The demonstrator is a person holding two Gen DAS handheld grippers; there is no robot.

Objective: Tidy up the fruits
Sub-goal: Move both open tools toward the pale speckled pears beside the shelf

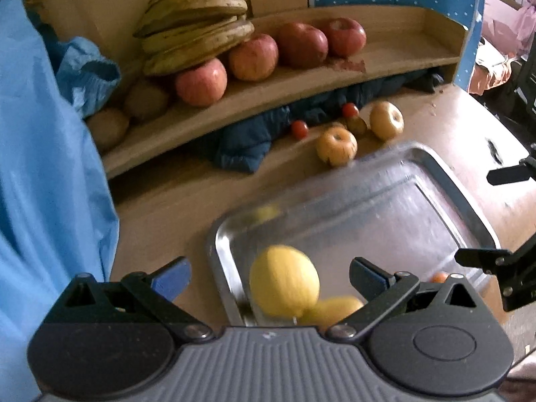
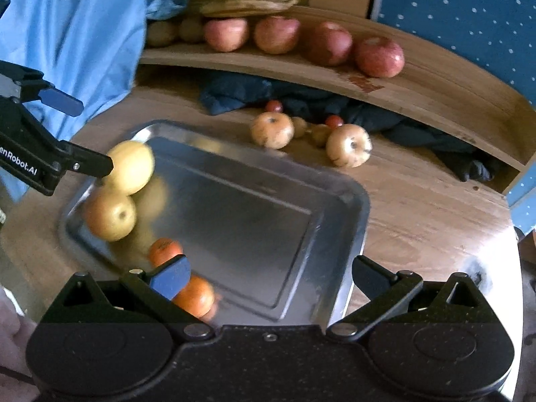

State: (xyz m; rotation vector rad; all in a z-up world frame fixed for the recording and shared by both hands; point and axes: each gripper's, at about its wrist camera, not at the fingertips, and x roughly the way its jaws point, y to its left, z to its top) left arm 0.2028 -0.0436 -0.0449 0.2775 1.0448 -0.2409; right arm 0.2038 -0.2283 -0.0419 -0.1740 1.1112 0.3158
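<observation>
The scene is viewed from low over the metal tray (image 1: 445, 197), forward along each gripper's fingers toward the wooden shelf (image 1: 385, 63); the left view is set at the tray's left corner, the right view nearer its front edge (image 2: 335, 301); tray, shelf (image 2: 435, 93) and table (image 2: 418, 201) are shared.

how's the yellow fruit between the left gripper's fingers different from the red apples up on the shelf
The yellow fruit is plain pale yellow; the red apples are red and pink.

The yellow fruit is in the metal tray on the table, between the open fingers of the left gripper; the red apples sit in a row on the wooden shelf, away from both grippers.

Its image is blurred; theirs is sharp.

Both are roundish whole fruit.
</observation>
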